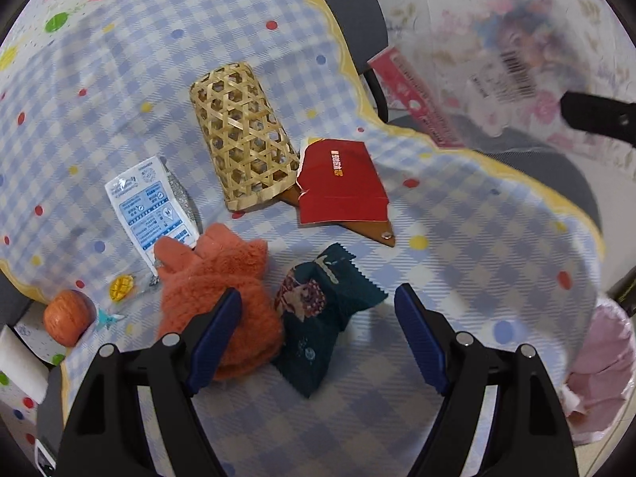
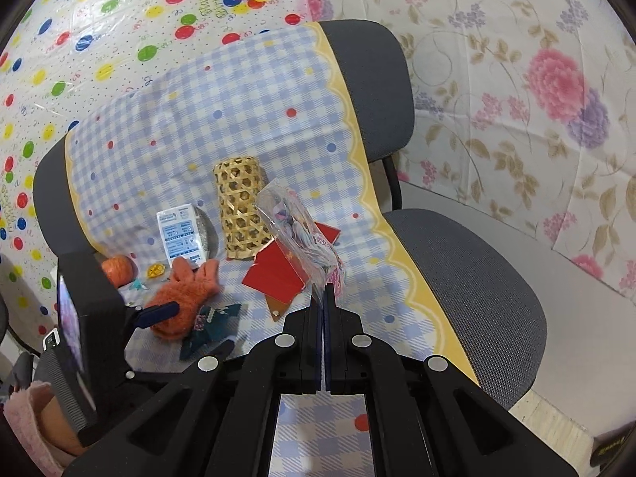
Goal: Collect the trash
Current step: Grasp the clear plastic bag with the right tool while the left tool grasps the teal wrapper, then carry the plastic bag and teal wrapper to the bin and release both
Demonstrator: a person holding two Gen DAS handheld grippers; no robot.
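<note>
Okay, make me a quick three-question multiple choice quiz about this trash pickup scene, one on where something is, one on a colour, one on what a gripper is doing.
1. Where does the woven basket lie?
A. On its side on the checked cloth
B. Upright on the floor
C. Inside the pink bag

2. What colour is the fuzzy glove?
A. Green
B. Orange
C. White

3. What is the right gripper doing?
A. Open over the glove
B. Shut on nothing
C. Shut on a clear plastic wrapper

Answers:
1. A, the basket lies tipped over on the checked cloth, beside the red card.
2. B, the glove is orange, next to the dark green snack wrapper.
3. C, its jaws are pressed together on the clear plastic wrapper, while the left gripper is open.
</note>
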